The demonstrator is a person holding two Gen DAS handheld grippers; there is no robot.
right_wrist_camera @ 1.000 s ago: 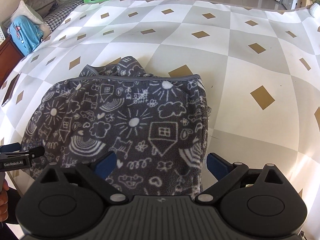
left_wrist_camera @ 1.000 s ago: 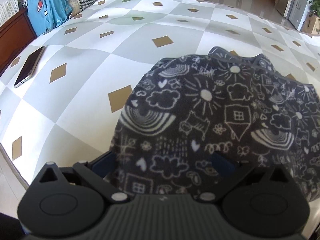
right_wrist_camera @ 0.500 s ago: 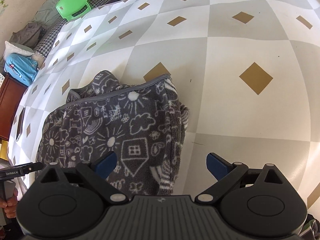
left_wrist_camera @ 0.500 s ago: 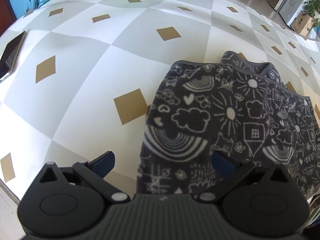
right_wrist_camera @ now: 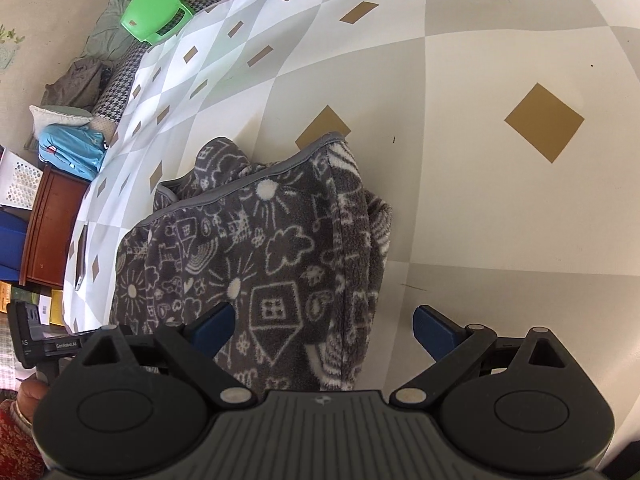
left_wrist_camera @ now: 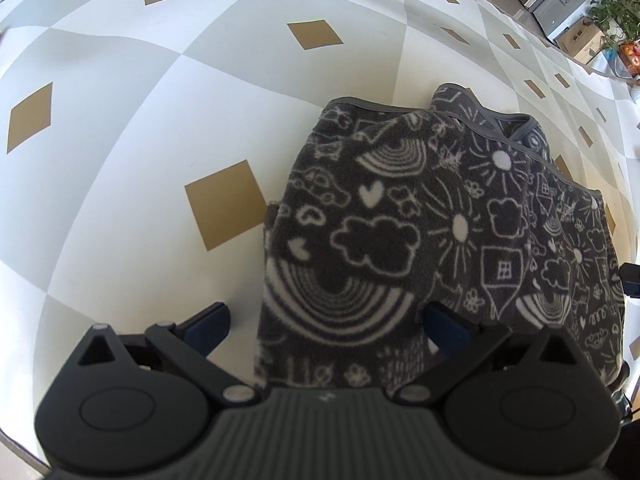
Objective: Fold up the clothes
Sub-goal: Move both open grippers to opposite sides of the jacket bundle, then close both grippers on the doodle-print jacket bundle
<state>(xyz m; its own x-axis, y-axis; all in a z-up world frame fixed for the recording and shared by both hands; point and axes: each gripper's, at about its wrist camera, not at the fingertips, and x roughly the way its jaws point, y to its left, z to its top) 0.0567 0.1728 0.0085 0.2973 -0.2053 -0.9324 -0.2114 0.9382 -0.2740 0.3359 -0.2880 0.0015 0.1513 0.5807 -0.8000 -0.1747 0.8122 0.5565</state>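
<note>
Change: both views are tilting closer over the fleece garment [left_wrist_camera: 400, 232] than 1.0 s ago; the folded bundle is staying put.
Left gripper [left_wrist_camera: 326, 320]: hanging spread wide, straddling the near left edge, clamping nothing.
Right gripper [right_wrist_camera: 322, 322]: hanging equally wide over the near right edge, empty.
Handling: soft, thick, light, likely springing open; pinching a doubled near corner is looking safest.
Room: the checkered surface [right_wrist_camera: 500, 220] is offering open room left, right and beyond; its near edge is lying close.
</note>
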